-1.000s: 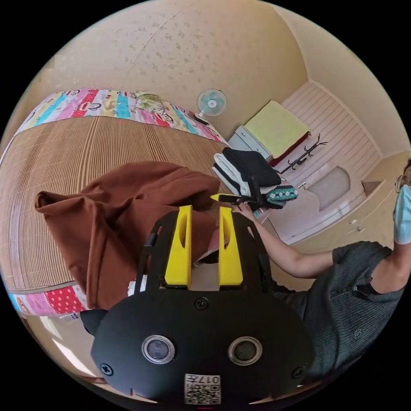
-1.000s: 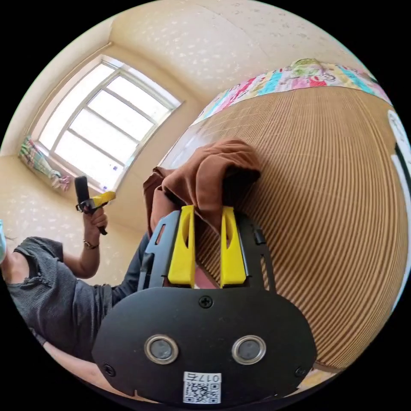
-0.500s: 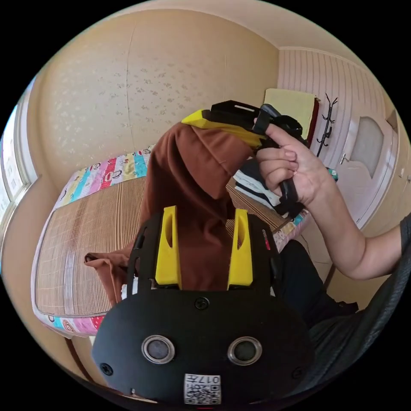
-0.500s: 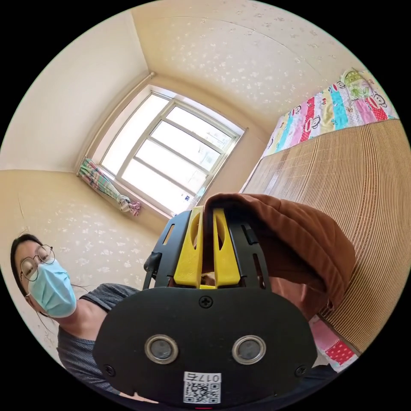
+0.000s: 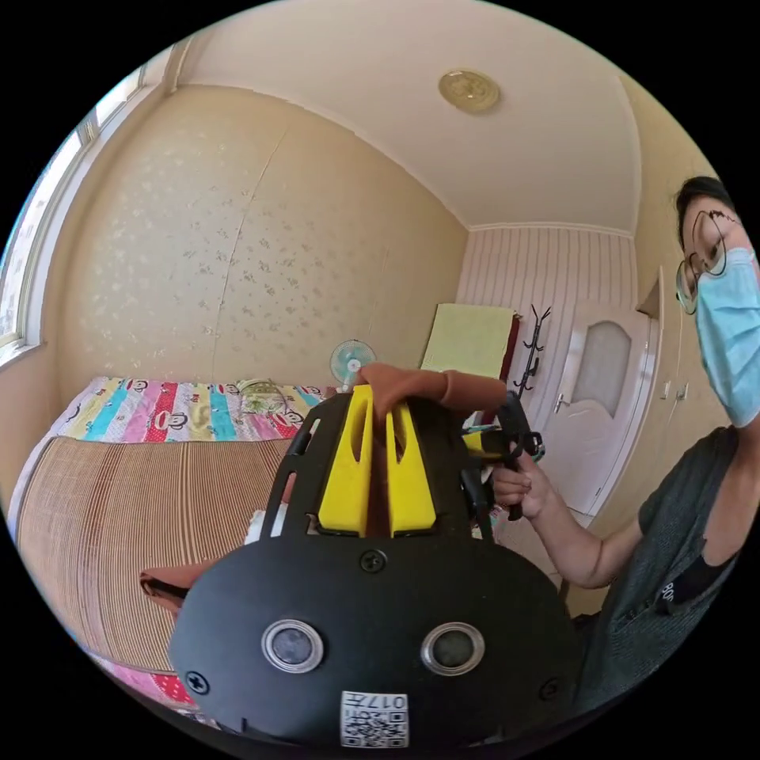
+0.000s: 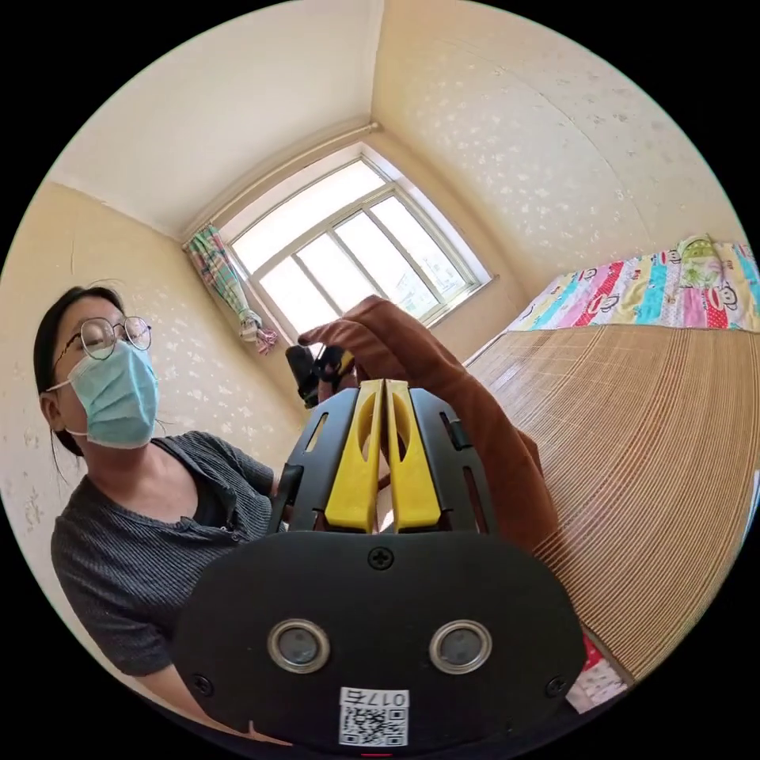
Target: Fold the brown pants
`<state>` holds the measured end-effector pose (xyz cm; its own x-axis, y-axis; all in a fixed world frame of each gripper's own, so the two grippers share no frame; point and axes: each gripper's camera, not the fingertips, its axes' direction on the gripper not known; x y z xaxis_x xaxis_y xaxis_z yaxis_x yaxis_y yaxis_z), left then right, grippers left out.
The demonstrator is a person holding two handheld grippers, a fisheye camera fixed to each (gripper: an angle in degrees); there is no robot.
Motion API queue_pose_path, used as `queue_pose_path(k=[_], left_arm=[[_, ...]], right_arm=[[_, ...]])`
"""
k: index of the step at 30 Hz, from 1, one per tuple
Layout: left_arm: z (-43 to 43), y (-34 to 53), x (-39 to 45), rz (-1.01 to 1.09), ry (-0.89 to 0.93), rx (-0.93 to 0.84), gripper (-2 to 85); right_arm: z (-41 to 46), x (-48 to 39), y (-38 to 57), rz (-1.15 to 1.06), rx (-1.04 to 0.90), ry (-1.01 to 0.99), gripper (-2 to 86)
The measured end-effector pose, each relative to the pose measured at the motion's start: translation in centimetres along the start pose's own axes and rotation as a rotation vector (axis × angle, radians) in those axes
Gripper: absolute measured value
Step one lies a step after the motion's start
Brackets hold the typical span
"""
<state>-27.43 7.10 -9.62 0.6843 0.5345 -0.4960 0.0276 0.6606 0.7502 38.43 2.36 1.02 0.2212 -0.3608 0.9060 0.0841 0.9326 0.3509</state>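
Bedroom with speckled yellow walls, a bed (image 5: 119, 507) under a ribbed bamboo mat, a striped cartoon sheet (image 5: 158, 412) along its far edge. Window (image 6: 348, 245) with a knotted curtain beside it in the right gripper view; white door (image 5: 598, 404), coat rack and small fan (image 5: 351, 360) in the left gripper view. Brown pants (image 5: 431, 386) lifted off the mat, stretched between both tools. Left gripper (image 5: 378, 419): yellow jaws clamped on a fold of the cloth. Right gripper (image 6: 385, 396): jaws pressed together, cloth pinched at their tips and draped down the side toward the mat. Another bit of brown fabric low beside the left tool's body. Right hand (image 5: 522, 491) wrapped around its handle.
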Motion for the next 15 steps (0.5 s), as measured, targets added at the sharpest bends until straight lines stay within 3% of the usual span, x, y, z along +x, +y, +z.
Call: queue_pose_path(k=[3, 6, 8, 10, 14, 15], left_arm=[[-2.3, -1.9, 1.3, 0.036, 0.03, 0.045, -0.6], [-4.3, -3.6, 3.3, 0.088, 0.072, 0.09, -0.5], [-6.1, -4.7, 4.7, 0.122, 0.117, 0.155, -0.6], [-7.4, -5.8, 6.0, 0.135, 0.138, 0.17, -0.6], [-9.4, -6.7, 8.3, 0.169, 0.07, 0.162, -0.7], [-9.9, -6.8, 8.4, 0.168, 0.085, 0.163, -0.7]], right_arm=[[-1.9, -0.4, 6.2, 0.042, 0.022, 0.278, 4.0], [0.8, 0.2, 11.0, 0.06, -0.143, 0.448, 9.9], [3.4, -0.7, 12.3, 0.032, -0.212, 0.412, 14.8], [6.2, -4.7, 12.2, -0.081, -0.156, 0.355, 18.1], [7.3, -10.1, 8.2, -0.238, -0.001, 0.357, 16.3], [6.2, -11.5, 6.8, -0.269, 0.092, 0.368, 10.5]])
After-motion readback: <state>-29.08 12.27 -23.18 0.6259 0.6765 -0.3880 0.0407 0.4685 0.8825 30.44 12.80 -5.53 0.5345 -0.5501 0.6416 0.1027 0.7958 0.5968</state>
